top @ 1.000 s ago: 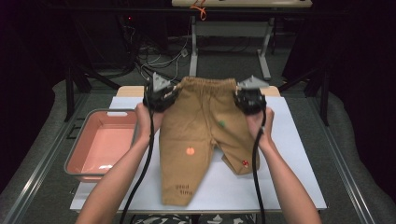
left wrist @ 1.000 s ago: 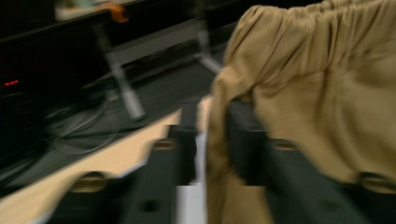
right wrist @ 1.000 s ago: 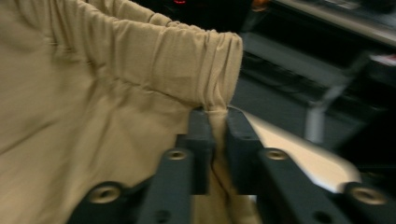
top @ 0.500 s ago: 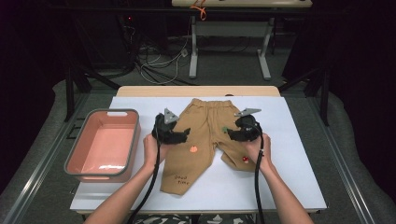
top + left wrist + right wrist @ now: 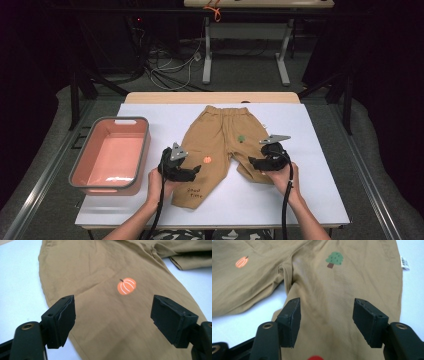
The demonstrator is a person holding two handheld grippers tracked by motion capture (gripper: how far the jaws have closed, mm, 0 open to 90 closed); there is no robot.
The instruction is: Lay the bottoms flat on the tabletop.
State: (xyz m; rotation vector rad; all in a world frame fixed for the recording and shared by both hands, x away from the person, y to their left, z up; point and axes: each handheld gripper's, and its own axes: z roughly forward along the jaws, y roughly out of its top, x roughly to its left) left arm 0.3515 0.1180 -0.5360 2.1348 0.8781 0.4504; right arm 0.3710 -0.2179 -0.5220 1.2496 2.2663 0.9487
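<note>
tan trousers (image 5: 220, 145) flat on table, left tool (image 5: 112, 320) & right tool (image 5: 325, 322) agape over legs

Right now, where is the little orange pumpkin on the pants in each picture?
High view: the pumpkin sits on the pants leg nearest the left gripper.
Left gripper view: the pumpkin is up the middle, beyond the open jaws.
Right gripper view: the pumpkin is far upper left.
Shared landmark: the green tree, also in the high view.
</note>
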